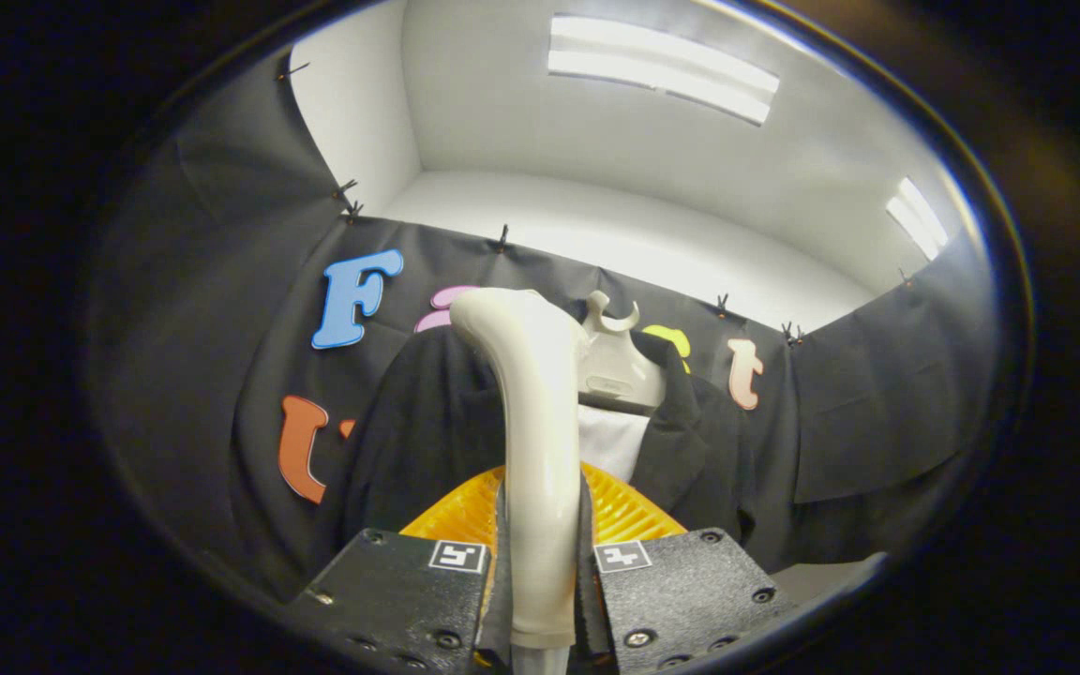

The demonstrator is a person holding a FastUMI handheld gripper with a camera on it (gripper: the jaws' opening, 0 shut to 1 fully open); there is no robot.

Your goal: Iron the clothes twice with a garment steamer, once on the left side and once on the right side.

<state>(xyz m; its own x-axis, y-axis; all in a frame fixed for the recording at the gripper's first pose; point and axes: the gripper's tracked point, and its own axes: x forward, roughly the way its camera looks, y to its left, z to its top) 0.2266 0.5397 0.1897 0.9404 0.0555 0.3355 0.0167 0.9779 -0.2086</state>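
The garment steamer stood upright between the fingers of the gripper, its pale curved handle rising from the jaws and bending over to the left at the top. Both fingers were closed in against the handle from either side, so the tool had a firm hold of it and little gap remained. Just beyond the handle hung the clothes: a dark jacket over a white shirt, carried on a pale hanger against the booth's cloth wall. The steamer's head sat level with the jacket's left shoulder and lapel, close to the fabric, though whether it touched could not be told. This looked like the pass down the left side, at or near its start. The next move would call for drawing the steamer steadily down that panel, keeping the head near the cloth, then shifting across for the right side.
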